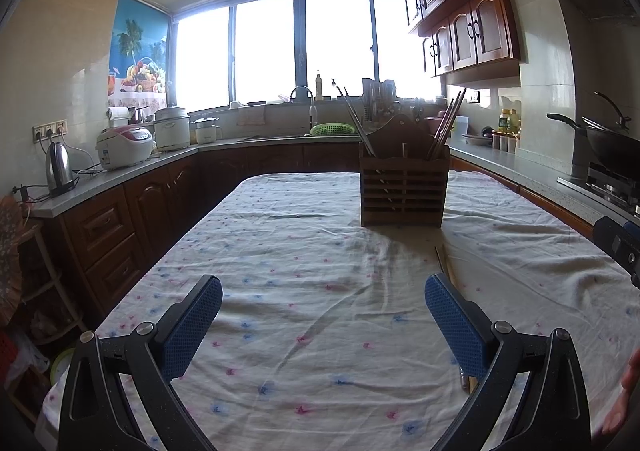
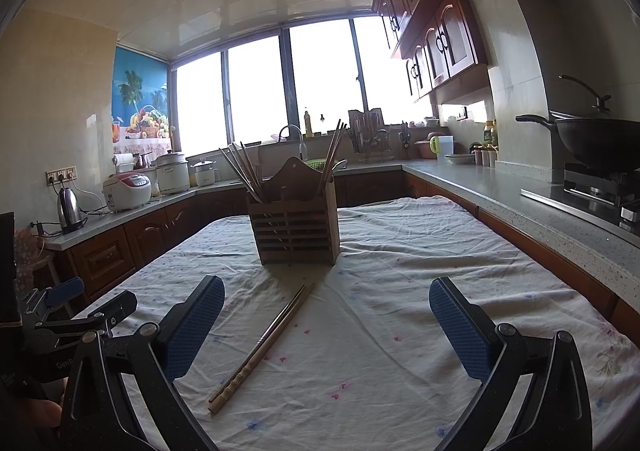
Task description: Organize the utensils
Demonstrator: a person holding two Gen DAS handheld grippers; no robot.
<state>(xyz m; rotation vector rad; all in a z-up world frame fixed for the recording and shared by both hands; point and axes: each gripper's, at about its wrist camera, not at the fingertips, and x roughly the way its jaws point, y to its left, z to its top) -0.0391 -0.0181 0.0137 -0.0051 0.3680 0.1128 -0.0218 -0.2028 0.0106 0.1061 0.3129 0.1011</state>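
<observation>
Two chopsticks [image 2: 264, 347] lie side by side on the tabletop [image 2: 400, 291] before the wooden holder [image 2: 296, 227]. Left tool [image 1: 324, 319] and right tool [image 2: 326, 323] both released, gripping nothing.

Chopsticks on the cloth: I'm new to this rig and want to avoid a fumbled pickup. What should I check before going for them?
1. Right gripper open, nothing between its fingers: ok.
2. Left gripper open and empty: ok.
3. Chopsticks lie flat, side by side, in full sight of the right wrist camera: ok.
4. Chopsticks centred between the right fingers: not ok, they lie closer to the left one.
5. Holder upright on the cloth, open at the top: ok.
6. Free room in the holder's compartments: cannot tell, other chopsticks already stand at both ends.
</observation>
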